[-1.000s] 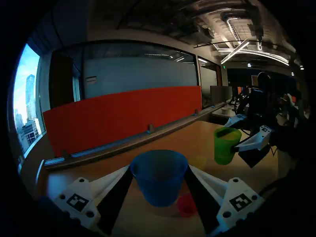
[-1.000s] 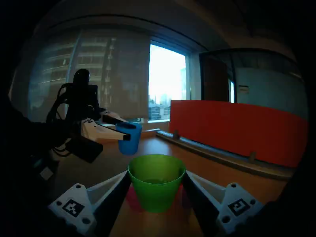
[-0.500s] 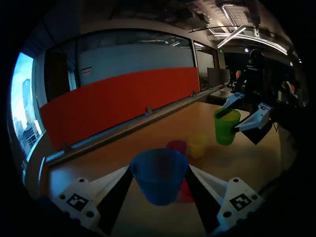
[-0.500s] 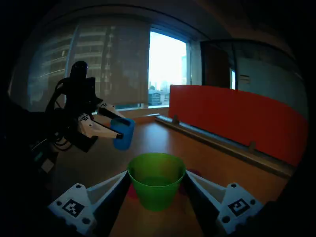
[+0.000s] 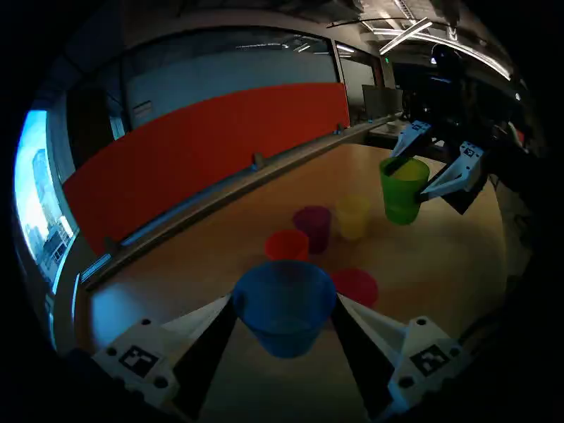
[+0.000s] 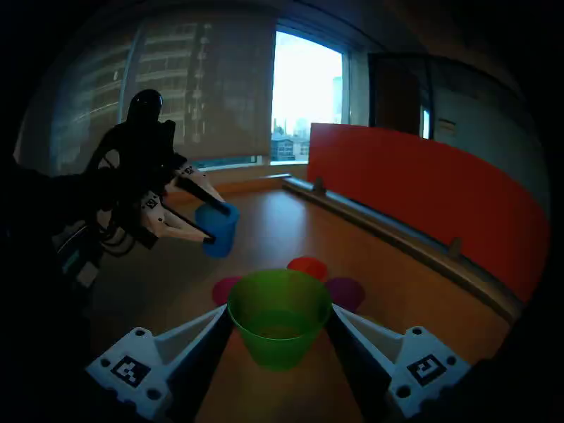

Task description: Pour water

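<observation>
The left gripper (image 5: 284,302) clamps an upright blue plastic cup (image 5: 285,321), and the right gripper (image 6: 280,311) clamps an upright green plastic cup (image 6: 279,338). The 2 cups hang well apart above the wooden table (image 5: 437,261), with green ahead-right of blue. Pouring likely needs their rims brought together.

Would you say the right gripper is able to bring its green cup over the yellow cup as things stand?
Probably yes: the right gripper holds the green cup just beside the yellow cup, and nothing stands between them.
</observation>
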Demonstrator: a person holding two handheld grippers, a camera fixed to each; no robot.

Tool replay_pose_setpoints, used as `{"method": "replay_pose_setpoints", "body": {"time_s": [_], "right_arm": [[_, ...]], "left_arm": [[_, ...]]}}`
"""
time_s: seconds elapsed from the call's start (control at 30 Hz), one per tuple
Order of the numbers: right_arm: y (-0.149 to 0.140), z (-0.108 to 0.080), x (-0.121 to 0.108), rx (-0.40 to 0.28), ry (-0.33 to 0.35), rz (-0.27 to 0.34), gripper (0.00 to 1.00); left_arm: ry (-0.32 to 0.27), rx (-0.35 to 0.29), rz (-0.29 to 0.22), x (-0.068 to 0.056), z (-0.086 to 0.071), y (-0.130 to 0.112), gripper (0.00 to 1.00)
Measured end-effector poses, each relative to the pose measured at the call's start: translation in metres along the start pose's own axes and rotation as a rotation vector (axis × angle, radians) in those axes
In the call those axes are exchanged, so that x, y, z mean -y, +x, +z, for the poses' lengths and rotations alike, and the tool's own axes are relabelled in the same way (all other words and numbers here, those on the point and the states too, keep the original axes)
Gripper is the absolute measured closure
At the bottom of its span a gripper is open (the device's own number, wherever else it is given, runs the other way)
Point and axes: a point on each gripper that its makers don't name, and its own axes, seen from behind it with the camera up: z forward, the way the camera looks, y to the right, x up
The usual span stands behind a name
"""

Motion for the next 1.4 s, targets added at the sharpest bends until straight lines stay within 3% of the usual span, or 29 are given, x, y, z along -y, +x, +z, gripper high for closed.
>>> {"method": "replay_pose_setpoints", "body": {"time_s": [0.57,0.77,1.4], "right_arm": [[-0.03,0.01,-0.002,0.122,0.025,-0.01,0.09],[-0.037,0.012,-0.003,0.143,0.038,-0.003,0.09],[-0.049,0.024,-0.005,0.182,0.042,-0.018,0.09]], "left_arm": [[-0.055,0.159,0.039,-0.005,0.015,-0.047,0.12],[-0.094,0.205,0.047,-0.013,0.02,-0.06,0.12],[-0.128,0.221,0.01,-0.02,0.043,-0.077,0.12]]}}
